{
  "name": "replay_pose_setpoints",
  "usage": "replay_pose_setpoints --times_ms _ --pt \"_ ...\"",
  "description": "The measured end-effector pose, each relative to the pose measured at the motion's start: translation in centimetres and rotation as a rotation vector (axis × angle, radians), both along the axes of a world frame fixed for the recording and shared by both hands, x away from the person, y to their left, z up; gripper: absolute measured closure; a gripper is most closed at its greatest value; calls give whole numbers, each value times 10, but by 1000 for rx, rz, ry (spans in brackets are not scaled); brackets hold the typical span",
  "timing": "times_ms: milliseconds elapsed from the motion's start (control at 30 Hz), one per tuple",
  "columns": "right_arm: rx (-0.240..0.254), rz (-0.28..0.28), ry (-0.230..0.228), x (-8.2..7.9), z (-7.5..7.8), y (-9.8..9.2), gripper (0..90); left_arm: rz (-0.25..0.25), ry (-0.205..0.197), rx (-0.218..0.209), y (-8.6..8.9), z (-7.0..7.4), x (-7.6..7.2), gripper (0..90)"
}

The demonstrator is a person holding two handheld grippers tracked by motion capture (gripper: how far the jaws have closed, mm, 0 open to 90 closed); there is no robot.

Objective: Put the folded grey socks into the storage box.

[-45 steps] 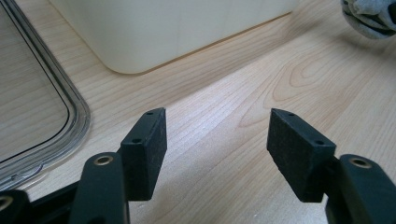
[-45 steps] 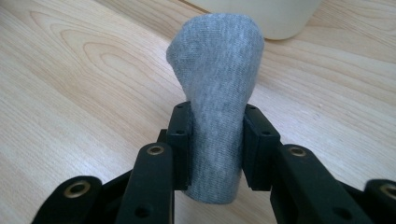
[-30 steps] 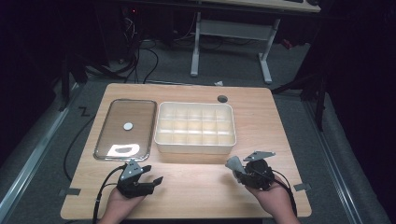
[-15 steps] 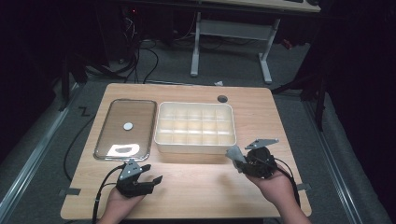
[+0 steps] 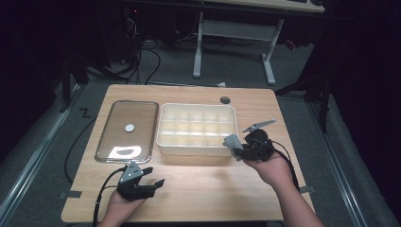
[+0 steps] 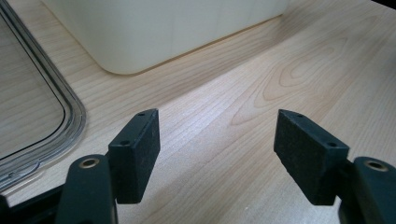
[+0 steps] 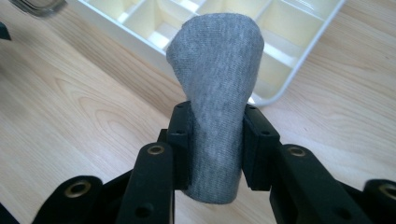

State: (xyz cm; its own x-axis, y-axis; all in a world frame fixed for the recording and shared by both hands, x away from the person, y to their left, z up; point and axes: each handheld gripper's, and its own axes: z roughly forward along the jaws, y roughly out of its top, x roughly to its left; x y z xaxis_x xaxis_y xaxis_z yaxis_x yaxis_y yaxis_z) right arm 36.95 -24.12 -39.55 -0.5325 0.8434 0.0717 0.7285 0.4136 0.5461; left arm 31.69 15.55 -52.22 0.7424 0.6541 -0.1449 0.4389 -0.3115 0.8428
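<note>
The wooden table (image 5: 198, 189) is seen carrying a white compartment tray (image 5: 196, 126), with a clear lid (image 5: 126, 130) laid at its nine o'clock. At the tray's four o'clock corner a rolled grey sock (image 7: 217, 116) is held upright, pinched between the pads of the right gripper (image 5: 236, 150). The left gripper (image 5: 151, 182) is rested at seven o'clock, jaws wide and empty. A snag is judged possible: the soft roll could unfurl or catch on a divider if lowered off-centre.
</note>
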Motion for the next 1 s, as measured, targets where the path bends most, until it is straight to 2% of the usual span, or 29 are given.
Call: replay_pose_setpoints --times_ms 67,233,300,333,433,500,633,900,933,1000 --pt "-6 5 15 8 0 3 693 -3 -7 -4 0 1 0 321" --pt "-83 6 57 32 -3 13 694 -11 0 2 0 -1 1 323" --pt "-96 1 64 41 -2 15 695 -10 -4 -1 -1 -1 2 322" --pt "-90 -13 79 46 -1 16 695 -11 -3 -3 -1 -1 2 323" --pt "-115 -14 119 62 -4 19 696 -14 -2 4 -1 -2 2 322" --pt "-150 -24 138 70 -8 21 695 -13 -7 1 0 -2 2 323" --pt "-164 -51 186 78 -15 22 695 -16 -13 -6 0 0 1 325" --pt "-180 -58 215 82 -20 23 695 -25 -16 -12 1 2 -2 340" --pt "-172 -71 227 82 -21 23 695 -27 -10 -8 0 1 -2 341" --pt "-174 -57 227 84 -22 22 696 -29 -10 6 0 0 -2 344"
